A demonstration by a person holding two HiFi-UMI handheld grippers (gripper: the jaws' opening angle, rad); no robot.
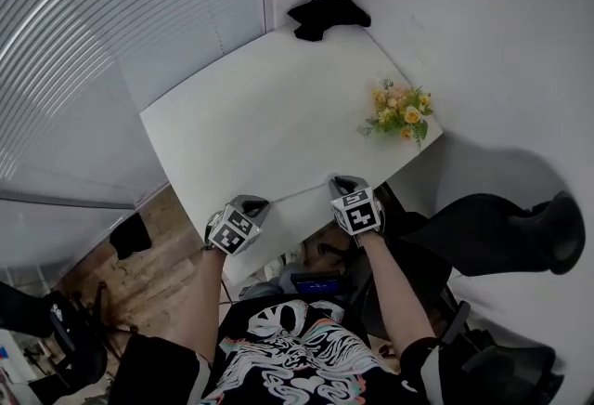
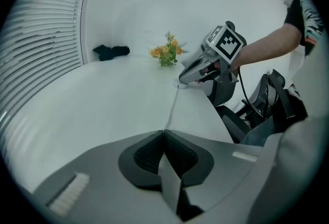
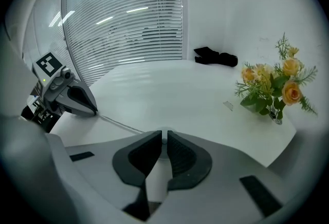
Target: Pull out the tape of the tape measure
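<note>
A thin pale tape (image 2: 172, 107) runs taut over the white table (image 1: 269, 115) between my two grippers. My left gripper (image 2: 164, 131) is shut on the tape's end, which shows as a strip pinched between its dark pads. In the head view it sits at the table's near edge (image 1: 251, 203). My right gripper (image 3: 164, 134) is closed on a small round white tape measure (image 2: 182, 85) resting on the table. From the right gripper view the tape (image 3: 121, 124) leads left to the left gripper's tip (image 3: 94, 111). The right gripper (image 1: 346, 183) is close to the left one.
A small bunch of yellow and orange flowers (image 1: 401, 111) stands at the table's right edge. A black cloth (image 1: 327, 15) lies at the far end by the wall. Window blinds (image 1: 111, 41) run along the left. A dark chair (image 2: 257, 110) stands beside the table's near corner.
</note>
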